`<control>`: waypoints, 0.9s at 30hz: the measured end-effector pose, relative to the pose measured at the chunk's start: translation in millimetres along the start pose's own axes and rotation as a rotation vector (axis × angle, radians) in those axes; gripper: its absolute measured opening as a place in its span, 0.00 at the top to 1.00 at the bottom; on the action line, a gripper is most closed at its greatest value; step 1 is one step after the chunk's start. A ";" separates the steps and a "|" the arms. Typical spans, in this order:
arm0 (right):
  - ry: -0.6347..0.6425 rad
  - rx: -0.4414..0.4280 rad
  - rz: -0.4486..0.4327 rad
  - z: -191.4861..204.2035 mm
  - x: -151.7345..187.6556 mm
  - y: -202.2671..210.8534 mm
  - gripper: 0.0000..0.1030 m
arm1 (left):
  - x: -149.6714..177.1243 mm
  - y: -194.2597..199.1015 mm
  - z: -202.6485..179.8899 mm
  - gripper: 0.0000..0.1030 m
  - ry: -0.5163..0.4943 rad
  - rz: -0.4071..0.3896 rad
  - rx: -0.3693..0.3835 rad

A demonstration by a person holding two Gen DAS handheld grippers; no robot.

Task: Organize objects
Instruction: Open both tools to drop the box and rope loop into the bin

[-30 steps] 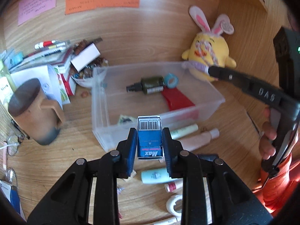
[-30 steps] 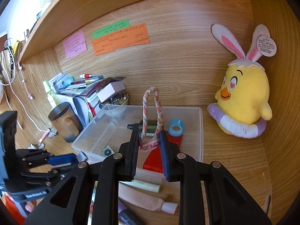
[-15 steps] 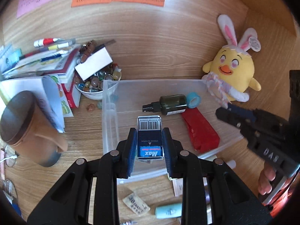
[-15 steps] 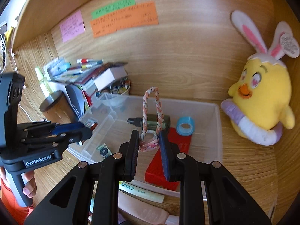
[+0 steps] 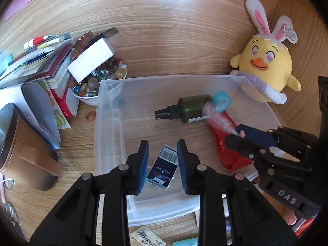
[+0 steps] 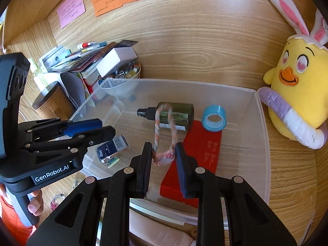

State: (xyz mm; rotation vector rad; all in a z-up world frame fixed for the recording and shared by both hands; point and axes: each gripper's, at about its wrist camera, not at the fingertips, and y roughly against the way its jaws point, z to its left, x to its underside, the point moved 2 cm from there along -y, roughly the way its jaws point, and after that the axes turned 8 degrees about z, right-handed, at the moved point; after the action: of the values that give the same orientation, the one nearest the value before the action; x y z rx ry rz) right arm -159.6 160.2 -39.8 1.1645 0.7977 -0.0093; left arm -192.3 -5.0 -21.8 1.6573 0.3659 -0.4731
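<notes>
A clear plastic bin (image 5: pixel 110 123) (image 6: pixel 260 135) holds a dark green spray bottle (image 5: pixel 190 107) (image 6: pixel 176 115), a blue tape roll (image 5: pixel 222 100) (image 6: pixel 214 117) and a red packet (image 5: pixel 227 149) (image 6: pixel 198 149). My left gripper (image 5: pixel 162 155) (image 6: pixel 104 128) is open over the bin; the blue Max staple box (image 5: pixel 163 171) (image 6: pixel 111 147) lies loose on the bin floor below it. My right gripper (image 6: pixel 164 153) (image 5: pixel 232 134) has opened; the braided pink loop (image 6: pixel 164 139) still sits between its fingers over the bin.
A yellow bunny-eared plush (image 5: pixel 264 67) (image 6: pixel 295 90) sits right of the bin. A bowl of marbles with a white box (image 5: pixel 92 78), stacked books and a brown mug (image 5: pixel 22 149) stand left. An eraser (image 5: pixel 147 237) and tubes (image 6: pixel 164 235) lie in front.
My left gripper moved over the bin, opened and dropped the staple box inside. My right gripper moved down into the bin and opened wider around the braided loop.
</notes>
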 end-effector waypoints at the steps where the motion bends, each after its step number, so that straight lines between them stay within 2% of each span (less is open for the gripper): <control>1: -0.002 -0.001 0.004 -0.3 0.2 -0.8 0.78 | -0.4 0.0 -0.6 0.74 -0.001 0.001 0.004; 5: -0.010 -0.019 0.028 -1.5 1.2 -2.9 0.77 | -0.7 1.3 -1.8 0.71 -0.003 0.000 -0.002; 9: -0.011 -0.014 0.019 -0.9 1.7 6.2 0.69 | -0.6 12.9 0.7 0.55 0.004 -0.031 -0.001; 13: 0.006 0.010 -0.041 4.3 2.5 28.3 0.49 | 1.7 34.9 4.6 0.47 0.008 -0.076 0.000; 15: 0.019 0.021 -0.076 7.7 4.8 42.8 0.40 | 5.0 47.1 6.6 0.35 0.008 -0.104 -0.009; 17: 0.029 0.022 -0.105 10.0 7.7 55.4 0.29 | 9.8 56.7 8.9 0.31 0.008 -0.126 -0.022; 21: 0.054 0.003 -0.130 15.2 18.2 73.5 0.24 | 24.5 69.1 13.4 0.22 0.001 -0.140 -0.020; 23: 0.069 0.004 -0.127 18.6 23.1 76.0 0.21 | 33.9 70.4 13.4 0.20 -0.005 -0.132 -0.023; 27: 0.082 0.010 -0.113 20.2 40.0 78.4 0.21 | 55.1 68.4 13.5 0.19 -0.018 -0.106 -0.042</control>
State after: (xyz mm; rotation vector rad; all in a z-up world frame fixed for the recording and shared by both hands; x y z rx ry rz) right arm -87.9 192.5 4.5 1.1340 0.9369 -0.0597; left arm -112.1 -29.6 7.6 1.5974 0.4489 -0.5562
